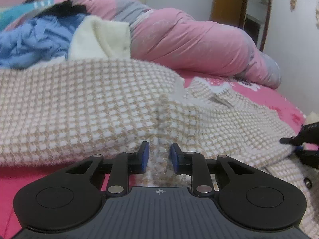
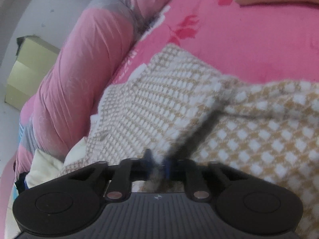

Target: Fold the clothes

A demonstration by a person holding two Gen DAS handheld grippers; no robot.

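A beige-and-white checked knit sweater (image 1: 99, 103) lies spread over the pink bedsheet (image 1: 269, 99). My left gripper (image 1: 159, 157) is at its near edge, its blue pads pinching a raised fold of the knit. One of the right gripper's fingers (image 1: 287, 140) touches the sweater's right edge. In the right wrist view the sweater (image 2: 159, 103) has a sleeve or flap folded over the body. My right gripper (image 2: 157, 165) is nearly closed on a bunch of its fabric. The image there is blurred.
A rolled pink and grey quilt (image 1: 189, 43) runs along the far side of the bed (image 2: 83, 69). A crumpled blue garment (image 1: 33, 41) and a cream one (image 1: 99, 37) lie behind the sweater. A cardboard box (image 2: 30, 69) stands on the floor. A wooden frame (image 1: 249, 10) stands by the wall.
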